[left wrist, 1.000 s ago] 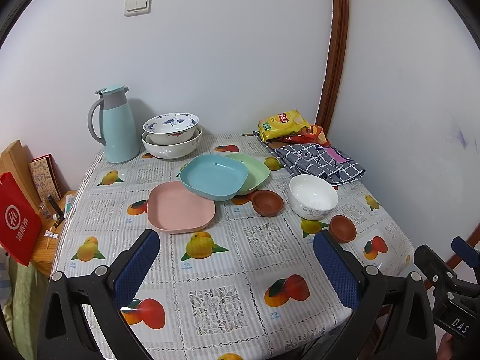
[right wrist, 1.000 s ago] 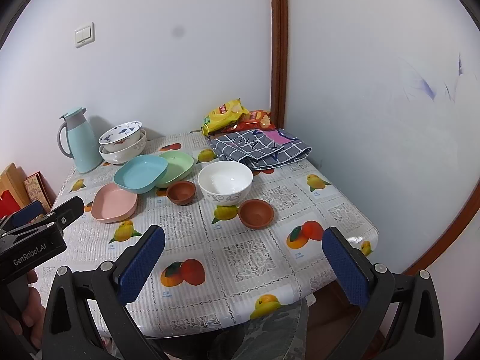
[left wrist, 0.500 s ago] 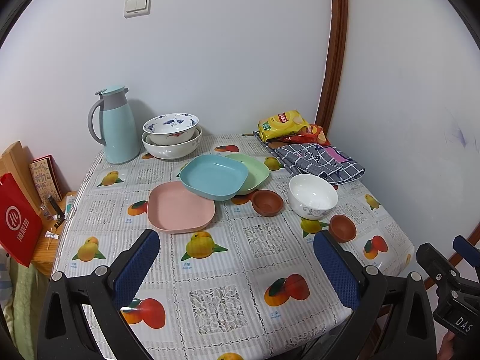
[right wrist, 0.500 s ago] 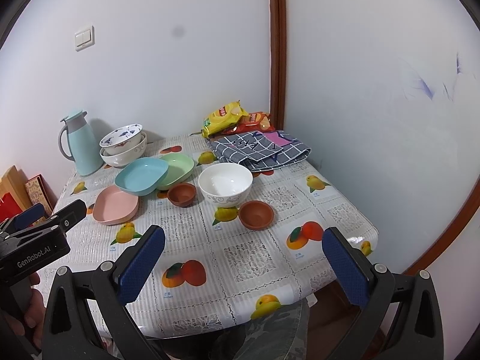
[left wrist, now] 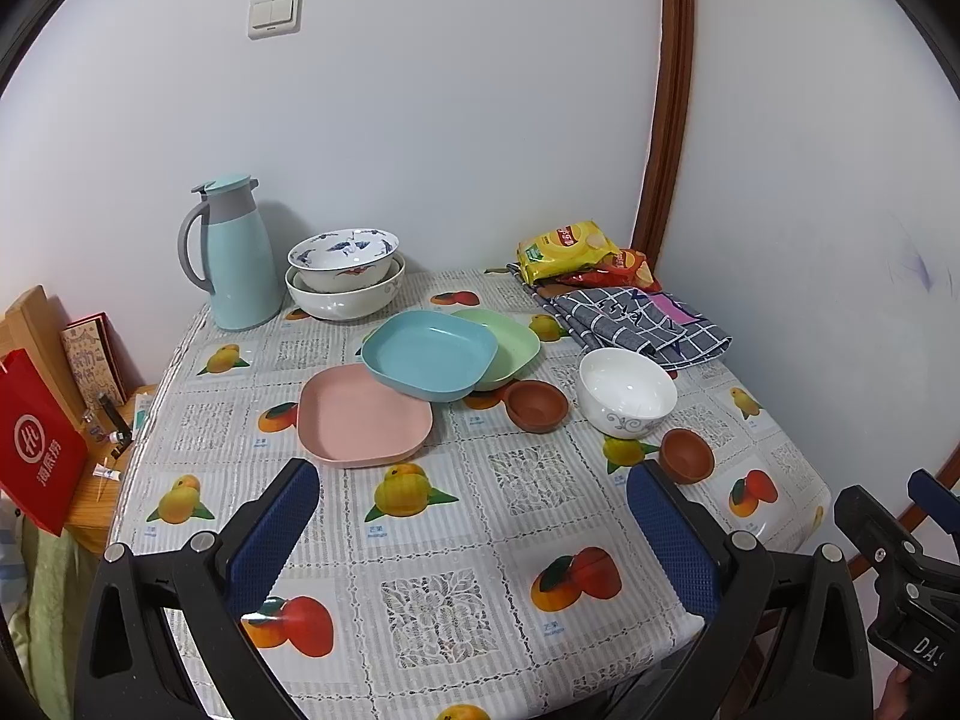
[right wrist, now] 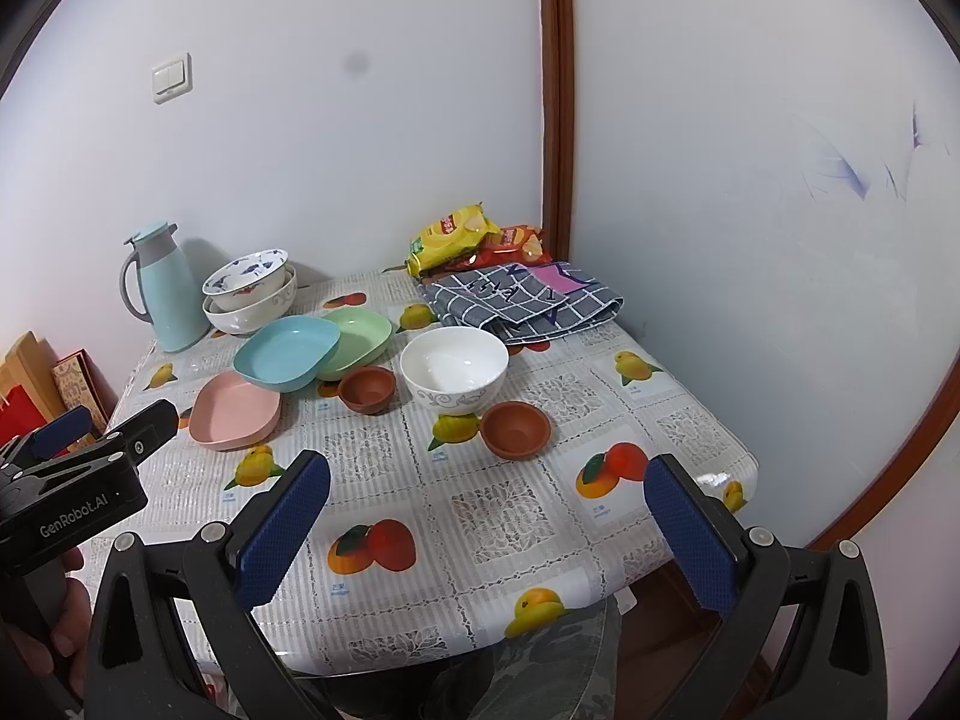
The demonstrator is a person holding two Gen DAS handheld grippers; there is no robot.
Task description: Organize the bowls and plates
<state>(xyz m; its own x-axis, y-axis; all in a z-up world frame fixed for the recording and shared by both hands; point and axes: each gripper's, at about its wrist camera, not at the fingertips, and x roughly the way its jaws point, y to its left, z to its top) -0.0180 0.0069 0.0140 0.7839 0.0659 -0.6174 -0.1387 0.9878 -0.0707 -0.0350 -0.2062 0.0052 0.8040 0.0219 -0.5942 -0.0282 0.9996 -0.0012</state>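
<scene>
On the fruit-print tablecloth lie a pink plate, a blue plate resting partly over a green plate, a white bowl and two small brown bowls. Two patterned bowls are stacked at the back beside the jug. My left gripper is open over the table's near part, holding nothing. My right gripper is also open and empty, short of the nearer brown bowl. The white bowl and pink plate show in the right wrist view too.
A pale blue jug stands at the back left. Snack bags and a checked cloth fill the back right corner. Walls close in behind and on the right. A red bag and books sit off the table's left edge.
Both views have shifted only slightly; the right wrist view sits a little lower and closer. Nothing on the table has moved.
</scene>
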